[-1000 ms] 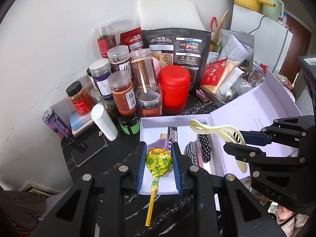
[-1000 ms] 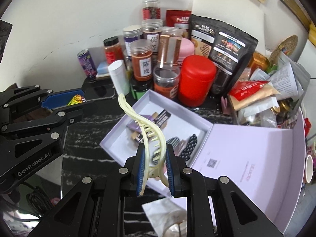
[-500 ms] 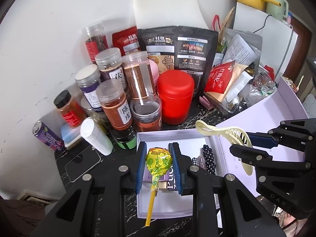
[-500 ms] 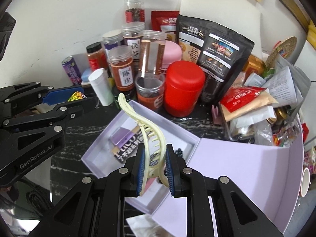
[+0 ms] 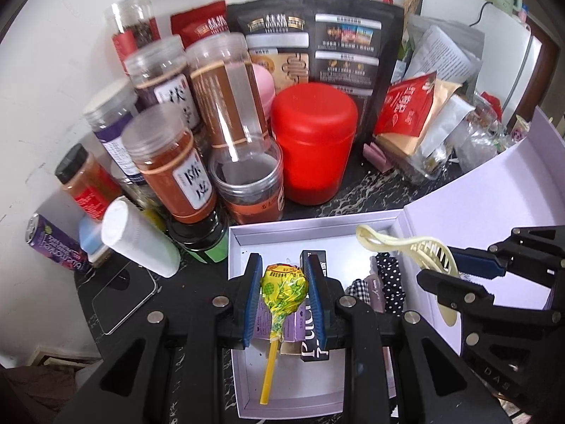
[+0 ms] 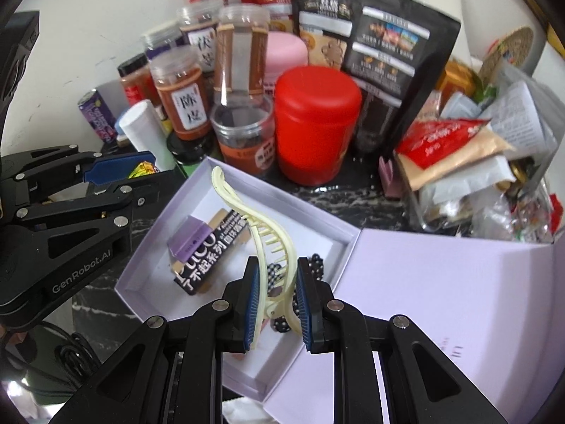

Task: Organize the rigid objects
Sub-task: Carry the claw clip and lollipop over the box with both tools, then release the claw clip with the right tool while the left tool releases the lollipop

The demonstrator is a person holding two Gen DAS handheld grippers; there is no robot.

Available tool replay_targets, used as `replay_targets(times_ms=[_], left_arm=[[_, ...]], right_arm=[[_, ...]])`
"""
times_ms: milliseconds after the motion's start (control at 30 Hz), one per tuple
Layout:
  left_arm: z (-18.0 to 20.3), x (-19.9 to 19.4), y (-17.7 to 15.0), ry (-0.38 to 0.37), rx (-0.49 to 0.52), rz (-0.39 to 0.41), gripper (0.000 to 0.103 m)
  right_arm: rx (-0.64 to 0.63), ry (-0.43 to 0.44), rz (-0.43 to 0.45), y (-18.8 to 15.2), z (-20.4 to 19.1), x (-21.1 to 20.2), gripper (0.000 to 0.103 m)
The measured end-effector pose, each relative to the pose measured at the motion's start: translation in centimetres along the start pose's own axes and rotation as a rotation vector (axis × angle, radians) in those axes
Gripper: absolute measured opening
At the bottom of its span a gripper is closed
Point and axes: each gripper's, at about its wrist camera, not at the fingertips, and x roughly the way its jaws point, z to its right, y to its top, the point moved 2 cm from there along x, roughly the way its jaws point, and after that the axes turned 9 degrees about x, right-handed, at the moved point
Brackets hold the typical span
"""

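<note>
Black marble counter (image 5: pixel 370 194), lower centre: lilac gift box (image 5: pixel 282 226). Left gripper (image 5: pixel 284 295) clamps yellow-wrapped lollipop (image 5: pixel 282 288); right gripper (image 6: pixel 277 298) clamps cream hair claw (image 6: pixel 261 233) above box.

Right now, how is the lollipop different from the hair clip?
The lollipop is round, in a shiny yellow-green wrapper with a straight yellow stick; the hair clip is long, curved, pale cream, with teeth. The left gripper holds the lollipop by its head; the right gripper holds the hair clip near its hinge. Both hang over the open purple box, squeezed between blue fingers.
</note>
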Motion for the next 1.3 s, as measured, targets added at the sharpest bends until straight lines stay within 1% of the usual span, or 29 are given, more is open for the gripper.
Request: replay_targets(times_ms=[200, 433, 767, 1033, 1100, 1300], left_arm=[[0.3, 2.9, -0.8, -0.02, 0.002, -0.05, 0.025], [0.4, 5.3, -1.7, -0.038, -0.009, -0.087, 0.025], [-0.1, 8.1, -1.7, -0.048, -0.004, -0.104, 0.025], [0.1, 10.3, -1.8, -0.046, 0.021, -0.133, 0.025], [0.1, 10.7, -1.9, -0.056, 0.019, -0.145, 0.025], [0.7, 11.0, -1.6, -0.045, 0.042, -0.133, 0.025]], right_arm=[[0.041, -0.007, -0.04, -0.8, 0.2, 2.5, 0.02], [0.084, -0.027, -0.078, -1.5, 0.5, 5.1, 0.02], [0.113, -0.035, -0.115, -1.5, 0.6, 8.0, 0.02], [0.141, -0.051, -0.141, -1.5, 0.6, 9.8, 0.02], [0.154, -0.056, -0.147, -1.5, 0.8, 10.2, 0.02], [0.176, -0.072, -0.17, -1.6, 1.4, 11.5, 0.02]])
